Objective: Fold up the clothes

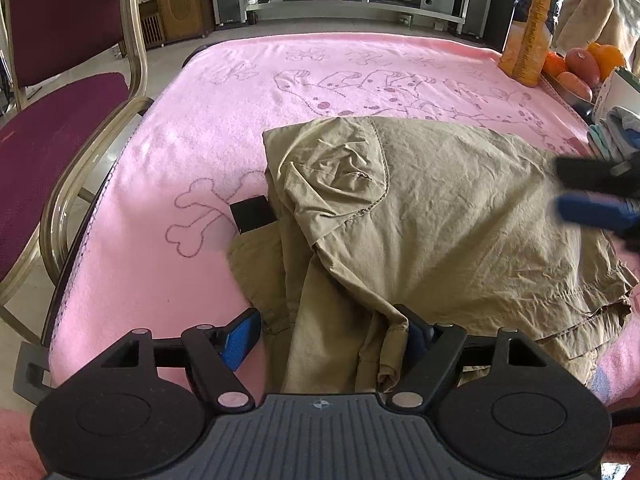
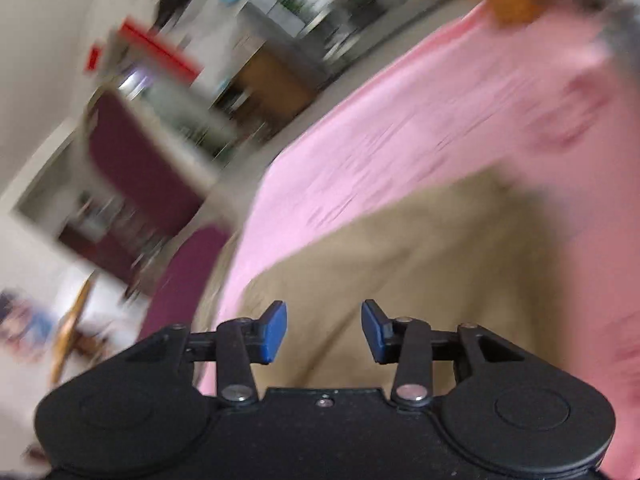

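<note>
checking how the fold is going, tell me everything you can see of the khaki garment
The khaki garment looks like thin, creased woven cotton with stitched seams and hems. It lies partly folded on the pink blanket, one layer turned over another, with a narrower bunched part running toward the camera. That part sits between the wide-open fingers of the left gripper; a firm pinch isn't evident. The right gripper hovers over it, open and empty. A black tab pokes out at its left edge.

Bright daylight; right wrist view heavily motion-blurred.
</note>
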